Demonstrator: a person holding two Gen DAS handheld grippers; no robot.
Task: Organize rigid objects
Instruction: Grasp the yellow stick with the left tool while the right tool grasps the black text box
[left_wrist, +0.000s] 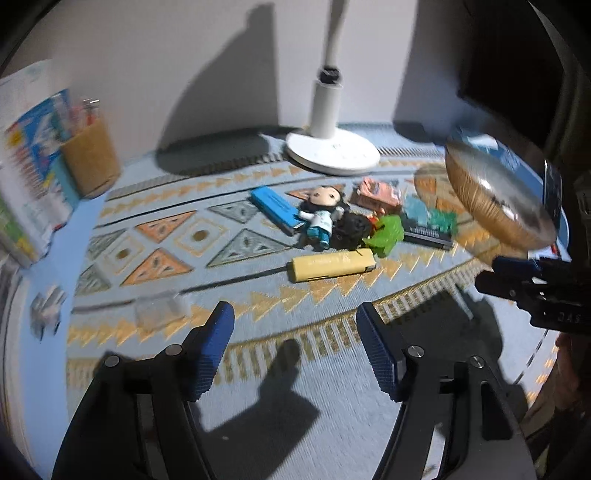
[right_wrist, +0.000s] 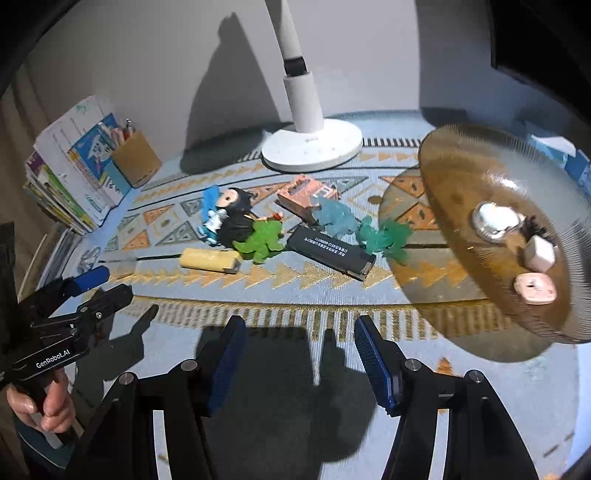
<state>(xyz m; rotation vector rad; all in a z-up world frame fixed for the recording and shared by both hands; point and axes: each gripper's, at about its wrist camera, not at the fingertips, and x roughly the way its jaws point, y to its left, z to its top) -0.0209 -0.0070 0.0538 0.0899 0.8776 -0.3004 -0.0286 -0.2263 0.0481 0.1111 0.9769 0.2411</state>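
Observation:
Small objects lie in a cluster on the patterned mat: a yellow bar (left_wrist: 332, 264) (right_wrist: 209, 259), a blue bar (left_wrist: 275, 208), a doll figure (left_wrist: 321, 214) (right_wrist: 225, 214), a green dinosaur (left_wrist: 386, 232) (right_wrist: 262, 240), teal dinosaurs (right_wrist: 384, 236), a black bar (right_wrist: 330, 253) and a pink block (left_wrist: 376, 194) (right_wrist: 306, 192). A brown ribbed dish (left_wrist: 495, 195) (right_wrist: 509, 236) stands at the right, holding a silver piece (right_wrist: 493, 221), a white cube (right_wrist: 540, 253) and a pink cube (right_wrist: 535, 288). My left gripper (left_wrist: 295, 347) is open and empty, short of the yellow bar. My right gripper (right_wrist: 299, 354) is open and empty, left of the dish.
A white lamp base (left_wrist: 332, 151) (right_wrist: 312, 149) stands at the back. A pen cup (left_wrist: 90, 162) (right_wrist: 135, 158) and stacked books (right_wrist: 66, 177) stand at the left. A small clear box (left_wrist: 159, 310) and a grey piece (left_wrist: 46, 308) lie near the left mat edge.

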